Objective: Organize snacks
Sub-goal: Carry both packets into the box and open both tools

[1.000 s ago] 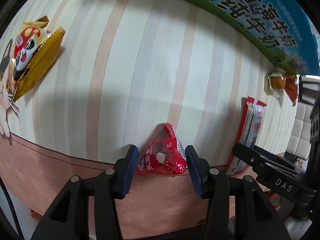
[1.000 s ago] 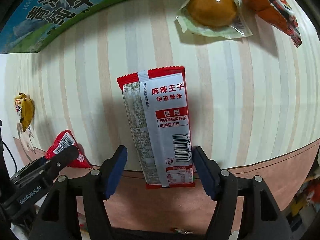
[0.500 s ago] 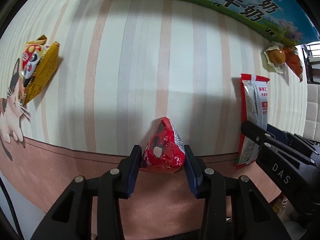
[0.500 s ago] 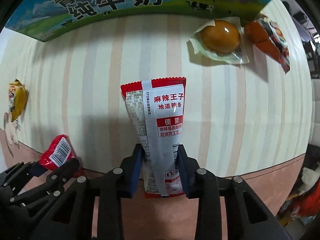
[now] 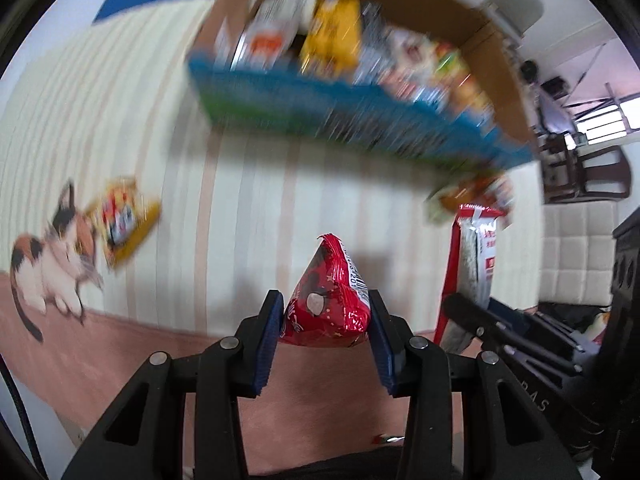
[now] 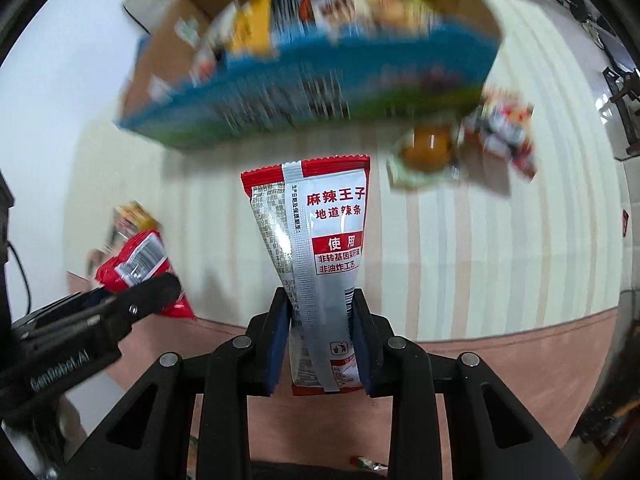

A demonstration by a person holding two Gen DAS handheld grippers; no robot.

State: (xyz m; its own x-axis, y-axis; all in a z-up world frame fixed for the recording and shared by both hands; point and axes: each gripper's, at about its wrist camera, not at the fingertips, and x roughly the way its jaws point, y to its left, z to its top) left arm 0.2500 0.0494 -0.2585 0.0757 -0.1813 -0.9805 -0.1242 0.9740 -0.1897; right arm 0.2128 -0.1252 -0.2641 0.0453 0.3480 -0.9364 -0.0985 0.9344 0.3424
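Note:
My left gripper (image 5: pixel 323 330) is shut on a red triangular snack pouch (image 5: pixel 326 304) and holds it above the striped tablecloth (image 5: pixel 248 208). My right gripper (image 6: pixel 320 340) is shut on a tall red and silver spicy-strip packet (image 6: pixel 320 252), also lifted. The packet shows in the left wrist view (image 5: pixel 476 256) too, and the red pouch shows in the right wrist view (image 6: pixel 138 268). An open cardboard box with blue printed sides (image 5: pixel 360 112) (image 6: pixel 312 92) stands ahead, blurred, holding several snack packs.
A yellow snack bag (image 5: pixel 124 216) (image 6: pixel 132 216) lies at the left beside a printed cat (image 5: pixel 52 256). A wrapped brown egg (image 6: pixel 428 152) and an orange-red packet (image 6: pixel 508 132) lie right of the box. Chairs (image 5: pixel 588 168) stand at the far right.
Both grippers have lifted their packets off the cloth and tilted up, so the open top of the box now shows. The right gripper's jaws have squeezed tighter on the packet.

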